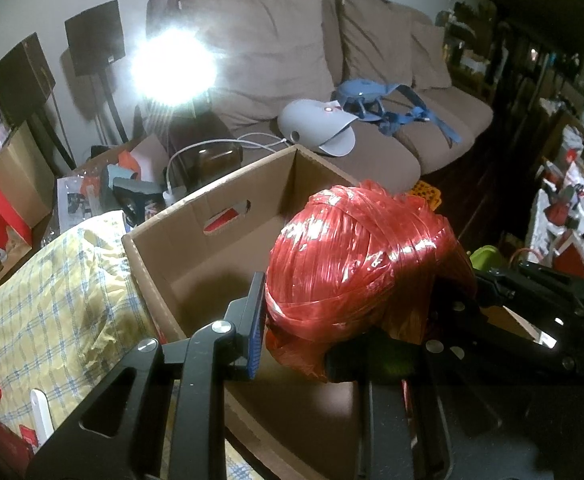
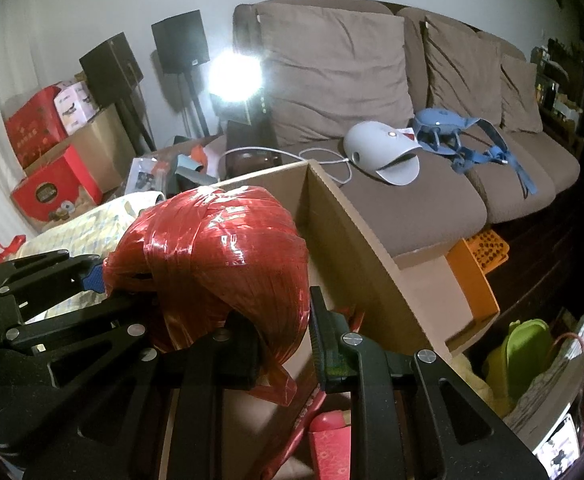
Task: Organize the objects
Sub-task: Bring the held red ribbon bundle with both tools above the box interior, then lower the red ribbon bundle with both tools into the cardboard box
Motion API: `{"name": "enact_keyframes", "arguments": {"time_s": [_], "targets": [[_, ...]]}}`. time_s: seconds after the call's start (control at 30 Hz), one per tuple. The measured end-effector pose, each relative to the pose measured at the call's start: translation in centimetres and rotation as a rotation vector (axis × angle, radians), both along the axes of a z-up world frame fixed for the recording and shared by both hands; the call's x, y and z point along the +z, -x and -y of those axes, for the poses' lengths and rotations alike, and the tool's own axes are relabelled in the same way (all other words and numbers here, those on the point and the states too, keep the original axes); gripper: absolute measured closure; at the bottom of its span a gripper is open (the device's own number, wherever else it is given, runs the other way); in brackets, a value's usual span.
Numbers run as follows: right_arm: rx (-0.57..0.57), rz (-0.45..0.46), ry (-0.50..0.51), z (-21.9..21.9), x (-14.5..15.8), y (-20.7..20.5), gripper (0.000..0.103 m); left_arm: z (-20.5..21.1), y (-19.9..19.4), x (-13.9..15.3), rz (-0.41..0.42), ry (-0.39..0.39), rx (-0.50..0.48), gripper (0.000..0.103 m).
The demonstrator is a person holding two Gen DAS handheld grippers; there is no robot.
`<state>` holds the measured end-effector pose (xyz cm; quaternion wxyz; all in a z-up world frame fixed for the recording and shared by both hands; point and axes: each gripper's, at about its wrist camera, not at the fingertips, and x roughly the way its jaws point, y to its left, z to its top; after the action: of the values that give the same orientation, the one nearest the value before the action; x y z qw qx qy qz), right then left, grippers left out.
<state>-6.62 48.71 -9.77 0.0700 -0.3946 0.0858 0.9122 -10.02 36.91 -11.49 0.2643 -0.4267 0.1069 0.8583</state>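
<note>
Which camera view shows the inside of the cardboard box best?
The left wrist view: the cardboard box shows its handle-hole wall and inner floor beside the red twine ball. In the right wrist view the ball hides most of the interior; mainly a corner shows.

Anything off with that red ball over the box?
Yes: the red twine ball is pinched awkwardly between both grippers, and a loose strand dangles from its underside above the cardboard box. Nothing spilled.
</note>
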Motion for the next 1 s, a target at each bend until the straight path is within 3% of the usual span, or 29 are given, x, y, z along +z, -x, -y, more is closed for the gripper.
{"name": "enact_keyframes", "arguments": {"time_s": [1.0], "targets": [[-0.001, 0.068, 0.058, -0.2, -1.8, 0.7, 0.083, -0.3, 0.6, -1.6, 0.059, 0.066, -0.008, 0.082]]}}
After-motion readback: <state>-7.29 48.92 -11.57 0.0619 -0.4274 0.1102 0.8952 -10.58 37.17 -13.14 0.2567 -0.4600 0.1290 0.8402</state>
